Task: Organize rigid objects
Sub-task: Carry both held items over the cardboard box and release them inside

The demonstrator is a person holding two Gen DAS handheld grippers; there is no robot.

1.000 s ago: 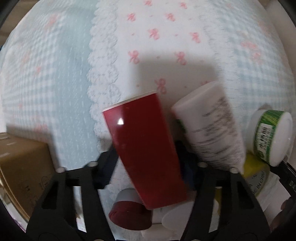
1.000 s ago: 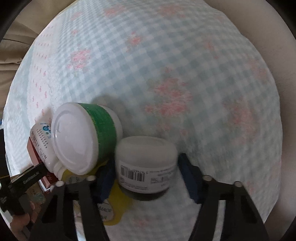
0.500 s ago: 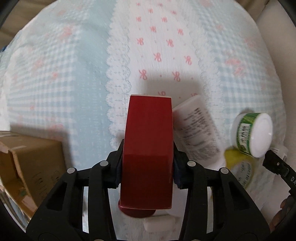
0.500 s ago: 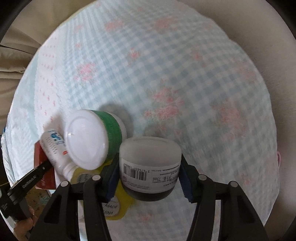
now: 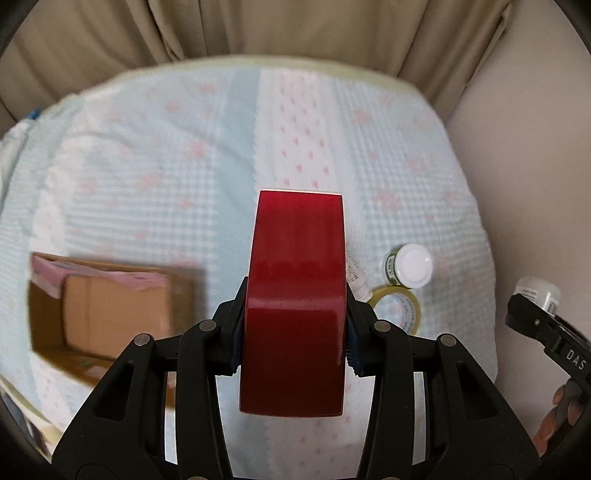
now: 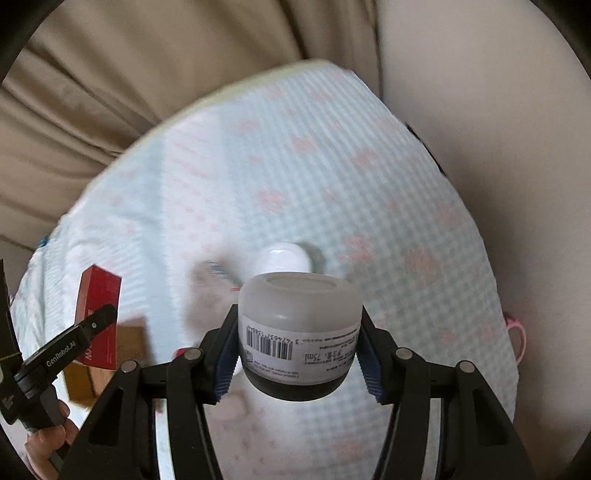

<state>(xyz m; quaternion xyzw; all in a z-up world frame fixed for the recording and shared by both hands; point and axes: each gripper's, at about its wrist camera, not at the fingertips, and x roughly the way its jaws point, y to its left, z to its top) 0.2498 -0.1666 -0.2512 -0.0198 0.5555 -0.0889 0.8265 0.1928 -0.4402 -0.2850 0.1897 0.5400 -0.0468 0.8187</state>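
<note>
Left claw (image 5: 295,332) pinches a red box (image 5: 297,295) across its sides, blue pads flush on both faces, box pointing forward and lifted clear of the bed (image 5: 147,155). Right claw (image 6: 297,350) pinches a white jar (image 6: 299,325) around its body, barcode label facing the camera, dark base toward the lens, also held above the bed.

Out from the left claw: an open cardboard carton (image 5: 107,317) lies on the bed to its left, pink lining visible inside, blurred. To its right, on the bed, a green-label tub (image 5: 410,266) with a white lid sits touching a yellow tape roll (image 5: 400,310); a white tube (image 5: 356,277) peeks out from behind the box. In the right wrist view the tub's lid shows just beyond the jar. Curtain (image 5: 258,33) behind the bed.

Step in hand, as I judge it: carry both items over to the carton. Doing it well: keep squeeze steady, both loads are smooth and rigid so could slip if pads ease. Bring the box over the carton opening first, long axis lined with the carton, lower before letting go, don't drop from height. Keep the two claws apart so they don't clash at the opening; jar goes second, beside the box. Soft bed means the carton may tip if its wall gets pushed.
</note>
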